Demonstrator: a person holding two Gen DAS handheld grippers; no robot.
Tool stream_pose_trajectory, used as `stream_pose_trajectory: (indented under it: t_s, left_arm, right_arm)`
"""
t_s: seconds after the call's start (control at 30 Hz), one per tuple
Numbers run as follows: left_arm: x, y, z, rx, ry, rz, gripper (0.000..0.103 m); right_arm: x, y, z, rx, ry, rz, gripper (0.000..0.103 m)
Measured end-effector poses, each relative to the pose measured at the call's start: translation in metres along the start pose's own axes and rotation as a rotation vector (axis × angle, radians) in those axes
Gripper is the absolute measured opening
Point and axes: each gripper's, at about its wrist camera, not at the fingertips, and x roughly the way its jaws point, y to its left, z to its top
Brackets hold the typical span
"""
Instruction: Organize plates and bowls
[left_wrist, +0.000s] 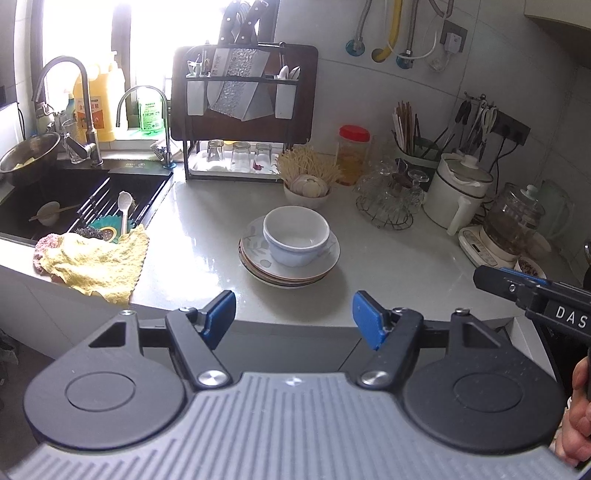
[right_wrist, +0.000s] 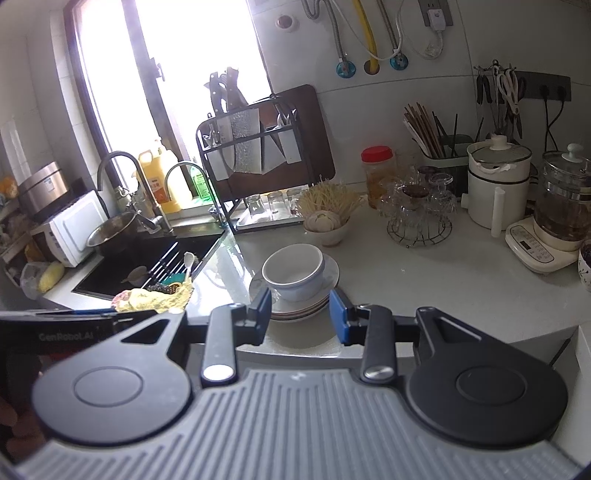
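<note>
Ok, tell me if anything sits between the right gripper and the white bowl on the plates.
Nothing visible does. The right gripper is open and empty, facing the white bowl on the plate stack, with only bare counter between them.

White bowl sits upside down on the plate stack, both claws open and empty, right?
Not quite: the white ceramic bowl sits upright, rim up, on the stack of patterned plates; the left wrist view shows its hollow interior. Left claw and right claw are open and empty.

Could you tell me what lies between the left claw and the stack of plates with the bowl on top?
Nothing: in the left wrist view, only bare countertop separates the open left claw from the plates carrying the bowl.
</note>
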Motion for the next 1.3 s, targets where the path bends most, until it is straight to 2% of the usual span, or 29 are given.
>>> stream_pose_trajectory:
  t_s: [0.27,0.37,0.43,0.53,1.2,1.3]
  left_arm:
    - [0.007,0.001,0.005,0.002,0.007,-0.005,0.075]
    - [0.011,0.002,0.008,-0.007,0.013,-0.007,0.083]
    - [0.014,0.003,0.009,-0.009,0.017,-0.012,0.091]
    - [0.016,0.003,0.011,0.005,0.020,0.002,0.094]
    - [0.023,0.014,0.019,0.012,0.016,0.044,0.099]
    - [0.024,0.014,0.020,0.007,0.019,0.045,0.099]
  right_arm:
    - [0.006,-0.001,0.001,-0.008,-0.002,-0.030,0.038]
    - [0.006,-0.001,0.002,-0.010,-0.013,-0.037,0.039]
    - [0.006,-0.002,0.002,-0.006,-0.017,-0.043,0.047]
    - [0.006,-0.002,0.002,-0.007,-0.017,-0.042,0.048]
    - [0.017,0.004,0.003,0.006,-0.015,-0.057,0.048]
    - [0.019,0.002,0.005,0.000,-0.026,-0.065,0.052]
